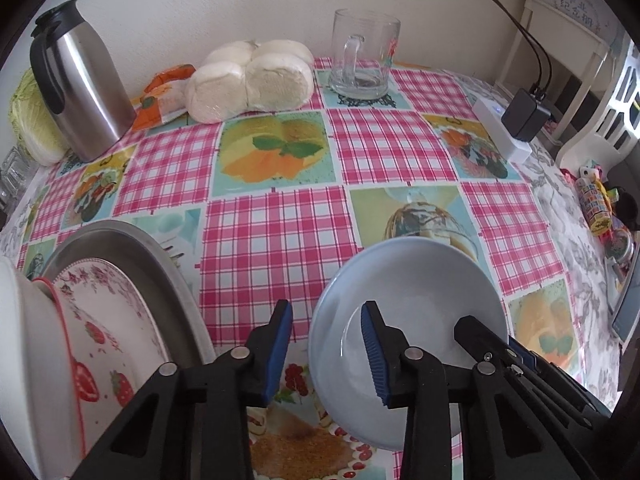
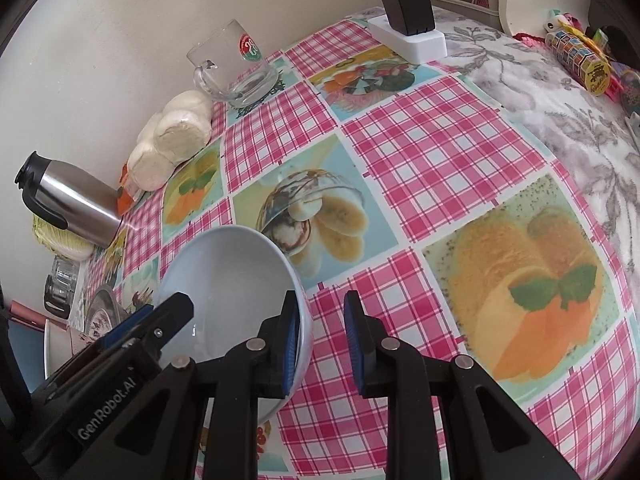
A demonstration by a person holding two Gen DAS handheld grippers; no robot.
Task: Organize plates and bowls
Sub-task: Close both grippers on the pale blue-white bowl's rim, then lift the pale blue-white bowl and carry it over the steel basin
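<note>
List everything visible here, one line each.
blue bowl: 1, pale blue, table front
patterned dishes: several, white and red, in the tray
steel tray: 1, grey, front left
flask: 1, silver and black, back left
bagged buns: 1 pack, white, back centre
glass mug: 1, clear, back
charger: 1, black, right edge
left gripper: black and blue, open astride bowl rim
right gripper: black and blue, closed on bowl rim

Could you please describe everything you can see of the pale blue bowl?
The pale blue bowl is plain, glossy, ceramic-looking and empty, sitting open side up on the checked tablecloth, right of the dish stack. The left gripper straddles its left rim, gap showing; the right gripper straddles the opposite rim, contact unclear.
</note>
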